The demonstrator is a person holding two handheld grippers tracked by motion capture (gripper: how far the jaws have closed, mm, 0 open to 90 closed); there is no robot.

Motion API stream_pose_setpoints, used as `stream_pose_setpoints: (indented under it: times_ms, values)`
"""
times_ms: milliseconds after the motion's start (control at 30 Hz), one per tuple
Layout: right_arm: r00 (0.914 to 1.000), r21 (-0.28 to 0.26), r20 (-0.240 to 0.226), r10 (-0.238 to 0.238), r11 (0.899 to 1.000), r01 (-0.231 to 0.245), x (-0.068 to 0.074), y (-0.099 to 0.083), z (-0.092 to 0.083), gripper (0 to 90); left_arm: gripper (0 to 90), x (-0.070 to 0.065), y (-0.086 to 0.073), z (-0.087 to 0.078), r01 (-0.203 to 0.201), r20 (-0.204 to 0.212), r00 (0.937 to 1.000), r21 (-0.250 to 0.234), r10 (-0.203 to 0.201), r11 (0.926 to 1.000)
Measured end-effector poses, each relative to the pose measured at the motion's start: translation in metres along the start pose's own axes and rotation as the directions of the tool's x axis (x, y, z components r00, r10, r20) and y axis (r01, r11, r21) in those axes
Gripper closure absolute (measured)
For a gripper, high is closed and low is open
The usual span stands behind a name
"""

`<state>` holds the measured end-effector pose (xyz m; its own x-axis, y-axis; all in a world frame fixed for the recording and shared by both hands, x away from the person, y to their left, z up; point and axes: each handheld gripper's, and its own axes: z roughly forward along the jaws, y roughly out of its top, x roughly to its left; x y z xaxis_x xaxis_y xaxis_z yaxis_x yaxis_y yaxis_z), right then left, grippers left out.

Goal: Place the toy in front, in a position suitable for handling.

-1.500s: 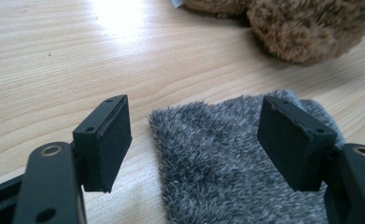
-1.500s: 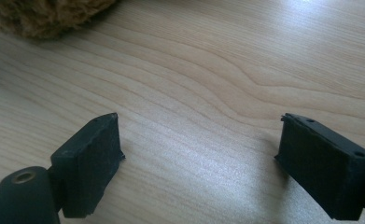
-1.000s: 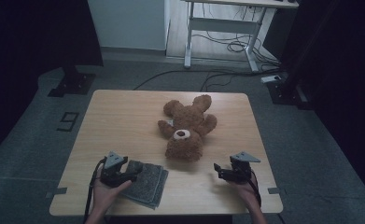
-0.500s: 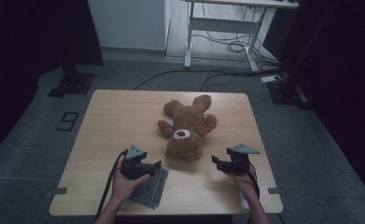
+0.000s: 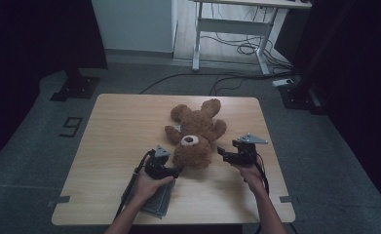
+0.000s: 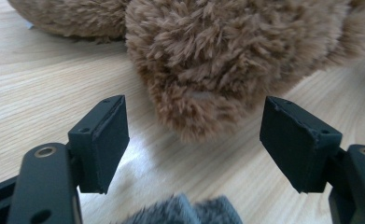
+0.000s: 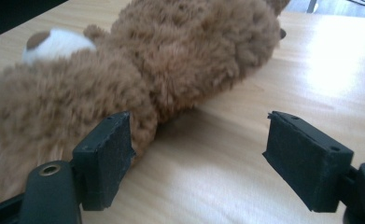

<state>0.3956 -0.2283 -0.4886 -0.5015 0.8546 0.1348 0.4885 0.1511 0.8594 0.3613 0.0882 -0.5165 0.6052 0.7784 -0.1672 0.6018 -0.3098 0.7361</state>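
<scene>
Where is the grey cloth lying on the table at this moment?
In the high view, the grey cloth lies at the near left edge of the table, under the person's left hand, just in front of the teddy bear.

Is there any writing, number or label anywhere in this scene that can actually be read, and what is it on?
"9": a dark figure marked on the grey floor left of the table; seen from this side it could also be a 6.
The teddy bear has a small pale tag by its arm, too small to read.
No writing can be made out on the grippers, the grey cloth or the table.
</scene>
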Motion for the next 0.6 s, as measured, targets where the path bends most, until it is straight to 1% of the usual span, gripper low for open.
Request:
stream_pose_setpoints:
  times_ms: [133,200,300,367,400,467,533,567,600]
  values:
    - [1.0000,0.003,0.005,-0.007,1.000,0.007,0.000,0.008,0.008,22.0,28.2,-0.001,0.000,0.004,0.006,0.008,1.0000,-0.006,-0.006,1.0000]
    - [0.9999,0.011,0.011,-0.008,1.000,0.008,-0.001,0.011,0.013,20.7,29.5,-0.001,0.001,0.006,0.005,-0.004,1.0000,-0.014,-0.005,0.9999]
    - [0.9998,0.009,0.015,0.011,1.000,-0.011,-0.004,0.017,0.019,20.6,31.5,0.000,0.002,0.008,0.011,0.000,0.9999,-0.015,-0.011,0.9998]
    - [0.9998,0.006,0.015,0.015,1.000,-0.015,-0.005,0.019,0.020,20.6,33.2,-0.001,0.002,0.009,0.008,0.000,1.0000,-0.015,-0.008,0.9999]
    - [0.9997,0.007,0.017,0.016,1.000,-0.016,-0.007,0.023,0.025,19.9,34.3,-0.002,0.002,0.010,0.005,0.002,1.0000,-0.017,-0.005,0.9998]
    - [0.9997,0.009,0.019,0.013,1.000,-0.013,-0.008,0.024,0.026,19.3,35.0,-0.002,0.002,0.010,0.005,0.004,1.0000,-0.018,-0.005,0.9998]
    - [0.9997,-0.001,0.021,0.012,1.000,-0.012,-0.011,0.026,0.032,18.4,35.1,-0.002,0.002,0.010,0.007,0.007,1.0000,-0.021,-0.007,0.9998]
    - [0.9997,-0.009,0.018,0.019,1.000,-0.019,-0.012,0.027,0.033,18.1,34.7,-0.002,0.002,0.011,0.009,0.006,0.9999,-0.020,-0.009,0.9998]
    - [0.9996,-0.003,0.017,0.025,1.000,-0.025,-0.013,0.028,0.036,17.5,33.8,-0.002,0.001,0.011,0.008,0.005,1.0000,-0.015,-0.008,0.9998]
